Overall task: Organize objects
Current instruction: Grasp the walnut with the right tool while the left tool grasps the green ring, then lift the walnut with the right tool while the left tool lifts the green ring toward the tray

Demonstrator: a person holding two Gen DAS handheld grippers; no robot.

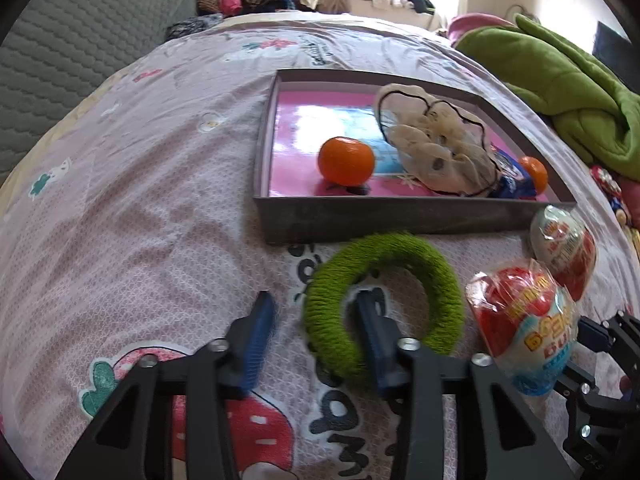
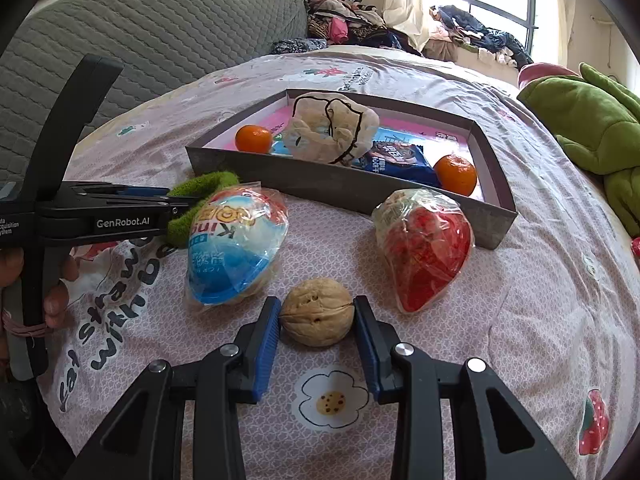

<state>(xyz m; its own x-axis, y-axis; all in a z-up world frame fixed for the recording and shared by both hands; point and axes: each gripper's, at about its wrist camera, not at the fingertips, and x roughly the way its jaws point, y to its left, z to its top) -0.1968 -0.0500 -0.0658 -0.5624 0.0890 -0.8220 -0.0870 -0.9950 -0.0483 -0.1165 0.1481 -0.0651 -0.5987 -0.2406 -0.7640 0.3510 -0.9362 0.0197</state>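
Observation:
A green yarn ring (image 1: 400, 264) lies on the bedsheet in front of the grey box (image 1: 400, 220). My left gripper (image 1: 316, 312) is open: one finger stands inside the ring's hole, the other outside, with the ring's left band between them and a gap at the outer pad. In the right wrist view a walnut (image 2: 317, 316) sits on the sheet with my right gripper (image 2: 317, 305) shut on it, both blue pads against its sides. A blue wrapped egg (image 2: 236, 248) and a red wrapped egg (image 2: 426, 248) lie just beyond it.
The box (image 2: 320, 188) holds two tangerines (image 2: 253, 139), a cream cloth pouch (image 2: 332, 128) and a blue snack packet (image 2: 400, 160). A green plush blanket (image 2: 592, 132) lies right, a grey quilted backrest (image 2: 140, 32) left, piled clothes (image 2: 352, 20) behind.

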